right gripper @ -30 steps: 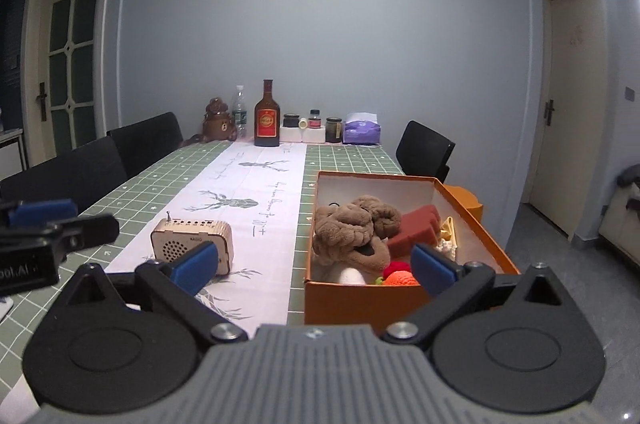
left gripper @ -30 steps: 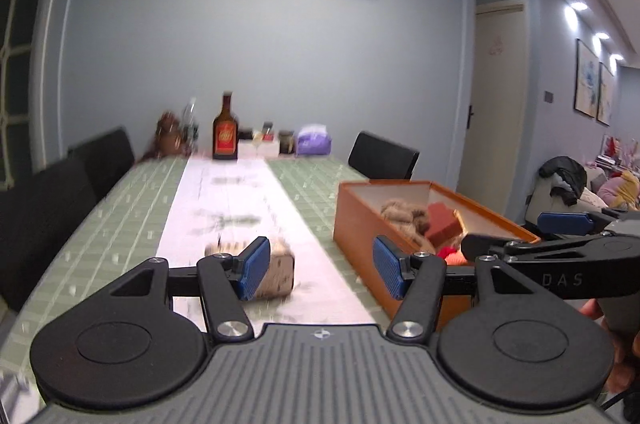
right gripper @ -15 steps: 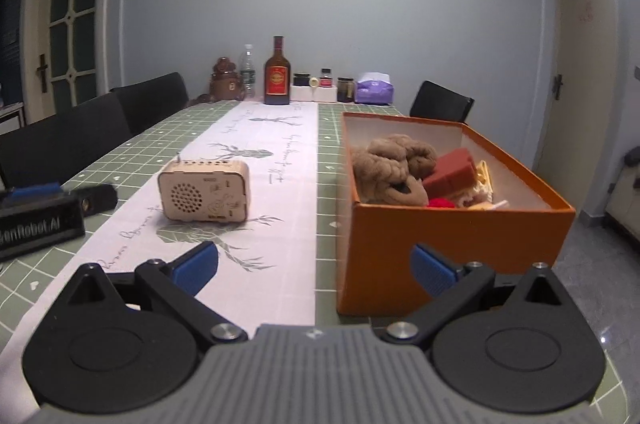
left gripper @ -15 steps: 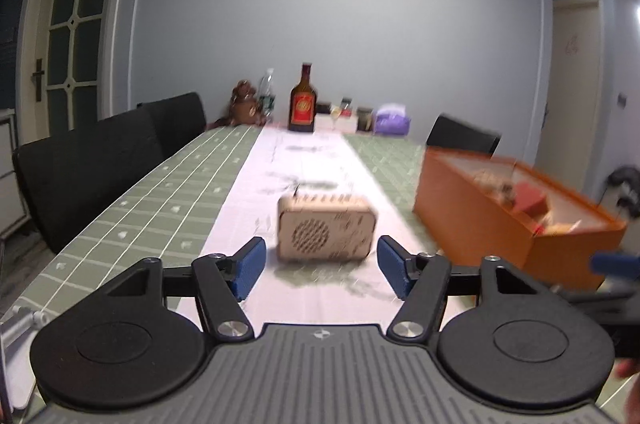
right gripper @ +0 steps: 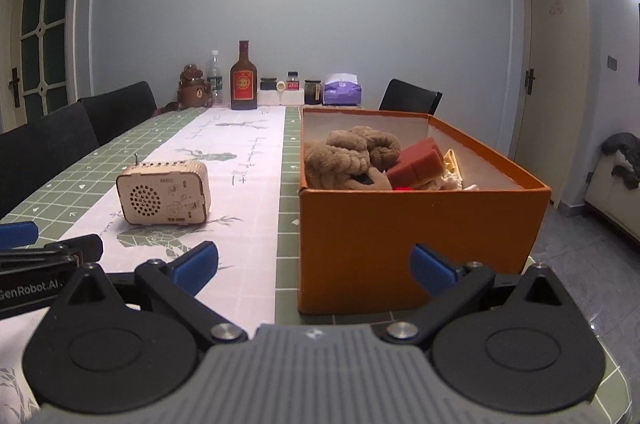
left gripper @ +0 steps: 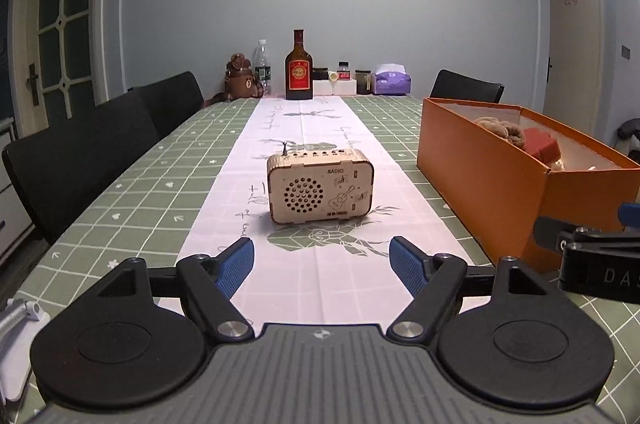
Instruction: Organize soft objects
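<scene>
An orange box (right gripper: pixel 416 236) stands on the table's right side and holds a brown plush toy (right gripper: pixel 352 156), a red soft block (right gripper: pixel 416 162) and other small soft things. It also shows in the left wrist view (left gripper: pixel 500 176). My right gripper (right gripper: pixel 314 266) is open and empty, low in front of the box's near wall. My left gripper (left gripper: pixel 322 266) is open and empty, low over the white runner, short of a wooden radio (left gripper: pixel 320 186). The radio also shows in the right wrist view (right gripper: pixel 164 192).
A bottle (left gripper: pixel 298 72), a water bottle, jars, a purple tissue pack (left gripper: pixel 391 82) and a brown bear figure (left gripper: pixel 239 80) stand at the table's far end. Black chairs (left gripper: pixel 80 152) line the left side, and one stands at the far right.
Both grippers have dropped lower and drawn back toward the table's near end. The left view has swung left from the box onto the radio. Both grippers stay open.
</scene>
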### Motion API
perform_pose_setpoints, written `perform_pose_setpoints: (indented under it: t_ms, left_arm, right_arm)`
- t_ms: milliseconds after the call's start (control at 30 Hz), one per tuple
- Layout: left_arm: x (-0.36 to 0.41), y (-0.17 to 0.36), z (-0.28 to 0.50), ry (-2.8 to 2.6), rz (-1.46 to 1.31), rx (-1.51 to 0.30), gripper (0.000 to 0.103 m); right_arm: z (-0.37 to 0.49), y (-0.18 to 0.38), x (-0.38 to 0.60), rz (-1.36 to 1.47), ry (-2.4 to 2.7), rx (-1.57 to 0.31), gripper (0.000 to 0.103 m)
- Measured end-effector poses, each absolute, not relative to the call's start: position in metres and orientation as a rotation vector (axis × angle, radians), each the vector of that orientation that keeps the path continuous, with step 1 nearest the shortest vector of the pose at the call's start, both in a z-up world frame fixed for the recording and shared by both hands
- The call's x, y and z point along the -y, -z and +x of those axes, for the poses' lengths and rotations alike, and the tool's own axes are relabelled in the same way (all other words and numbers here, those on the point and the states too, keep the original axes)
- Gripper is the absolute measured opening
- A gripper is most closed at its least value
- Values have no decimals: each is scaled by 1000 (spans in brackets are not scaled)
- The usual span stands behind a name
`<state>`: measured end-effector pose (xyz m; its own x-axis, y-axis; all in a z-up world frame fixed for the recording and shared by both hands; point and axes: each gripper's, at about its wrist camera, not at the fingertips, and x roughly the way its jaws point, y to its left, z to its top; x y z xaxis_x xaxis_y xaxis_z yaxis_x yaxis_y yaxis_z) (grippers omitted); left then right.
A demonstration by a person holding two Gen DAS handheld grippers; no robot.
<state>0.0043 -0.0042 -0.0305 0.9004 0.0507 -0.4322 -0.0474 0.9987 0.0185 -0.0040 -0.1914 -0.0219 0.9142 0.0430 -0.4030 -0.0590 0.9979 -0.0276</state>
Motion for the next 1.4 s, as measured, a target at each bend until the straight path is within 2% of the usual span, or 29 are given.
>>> perform_pose_setpoints:
  t_ms: [1400]
  left_arm:
    - [13, 17, -3, -70, 62, -403, 90]
  right_arm:
    - [-12, 16, 199, -9, -72, -396, 100]
